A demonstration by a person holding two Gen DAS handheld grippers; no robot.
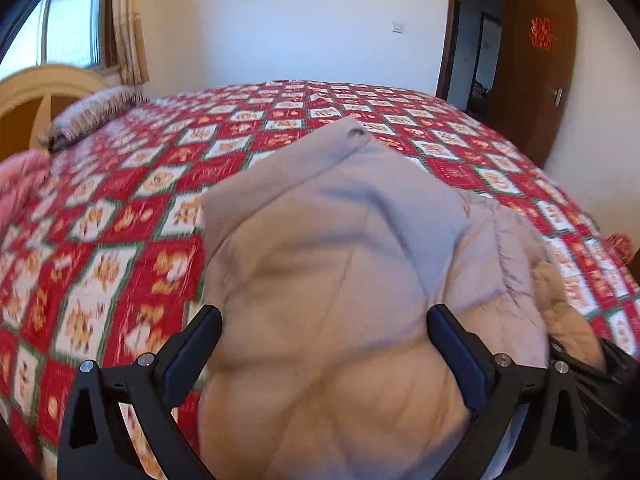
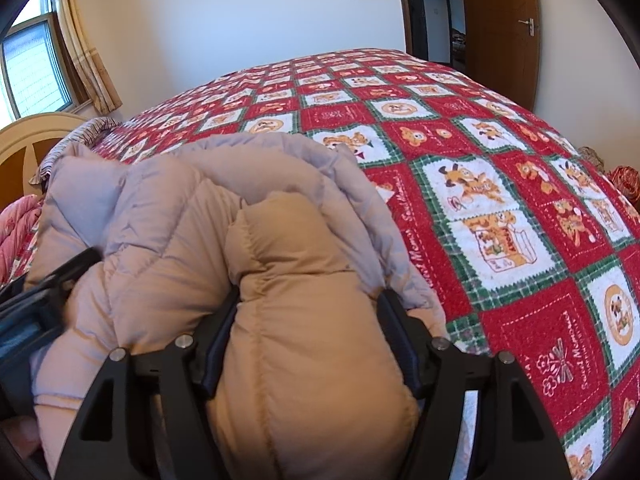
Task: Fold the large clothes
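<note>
A beige padded coat [image 1: 340,264] is seen bunched on the near part of a bed covered by a red, white and green patterned bedspread [image 1: 120,208]. The coat's quilted lining, a paler grey-lilac, is turned outward along its right side in the left wrist view.

Left gripper [image 1: 324,338]: a thick fold of the coat is held between the two black fingers, which are set wide around the bulk; both pads are pressed against the fabric. The picture is motion-blurred.

Right gripper [image 2: 310,320]: a rounded tan roll of the coat [image 2: 304,264] is clamped between the fingers, fabric bulging out above and below the pads. The other gripper's black body is visible at the left edge of the right wrist view, against the coat.

Surroundings: a striped pillow [image 1: 96,114] is noted at the head of the bed beside a cream headboard [image 1: 48,88]; pink bedding [image 1: 20,184] lies at the left edge. A window with curtain [image 2: 84,52] and an open brown door [image 2: 504,28] are recorded on the far walls.
</note>
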